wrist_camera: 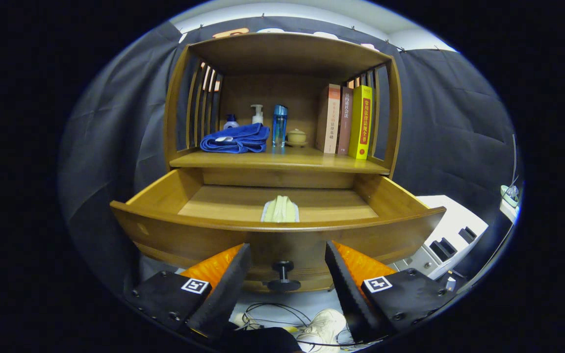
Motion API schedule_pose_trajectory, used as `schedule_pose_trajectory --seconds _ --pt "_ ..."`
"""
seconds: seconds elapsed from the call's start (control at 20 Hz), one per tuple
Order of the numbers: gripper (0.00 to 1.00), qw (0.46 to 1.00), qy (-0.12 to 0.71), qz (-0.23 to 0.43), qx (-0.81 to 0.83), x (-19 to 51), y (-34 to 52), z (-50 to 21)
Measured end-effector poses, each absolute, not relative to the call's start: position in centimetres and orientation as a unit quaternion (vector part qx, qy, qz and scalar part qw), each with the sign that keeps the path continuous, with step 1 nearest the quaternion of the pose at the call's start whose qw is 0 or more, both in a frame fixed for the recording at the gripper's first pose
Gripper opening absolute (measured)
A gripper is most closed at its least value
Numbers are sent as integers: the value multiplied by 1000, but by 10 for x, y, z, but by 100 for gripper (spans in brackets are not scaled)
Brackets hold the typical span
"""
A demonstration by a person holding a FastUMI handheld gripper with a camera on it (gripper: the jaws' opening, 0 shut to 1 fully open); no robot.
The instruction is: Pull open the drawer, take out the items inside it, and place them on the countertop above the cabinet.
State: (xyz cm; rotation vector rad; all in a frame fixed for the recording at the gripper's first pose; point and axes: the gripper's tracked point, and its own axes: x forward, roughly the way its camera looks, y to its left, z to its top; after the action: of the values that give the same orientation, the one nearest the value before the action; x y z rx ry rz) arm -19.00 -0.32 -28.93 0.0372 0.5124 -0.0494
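1. The drawer [277, 230] of the wooden cabinet [282, 98] stands pulled out, just beyond the fingers.
2. One pale folded cloth [280, 210] lies inside it, at the middle behind the front panel.
3. One dark knob [283, 277] on the drawer front sits between the two fingers, untouched.
4. The gripper [287, 277] is spread wide and holds nothing.
5. On the countertop [282, 162] above: one folded blue towel [236, 138], three bottles, one small lidded cup [296, 137], three upright books [345, 121].
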Motion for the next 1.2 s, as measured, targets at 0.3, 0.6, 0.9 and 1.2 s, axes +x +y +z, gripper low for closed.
schedule_pose_trajectory --seconds 0.3,0.6,0.9,1.2 --pt "99 969 233 -25 82 -174 -5 -228" --pt "98 971 231 -9 64 -127 -2 -209" --pt "98 953 299 7 55 -67 9 -263" --pt "97 924 383 1 24 -30 3 -335"
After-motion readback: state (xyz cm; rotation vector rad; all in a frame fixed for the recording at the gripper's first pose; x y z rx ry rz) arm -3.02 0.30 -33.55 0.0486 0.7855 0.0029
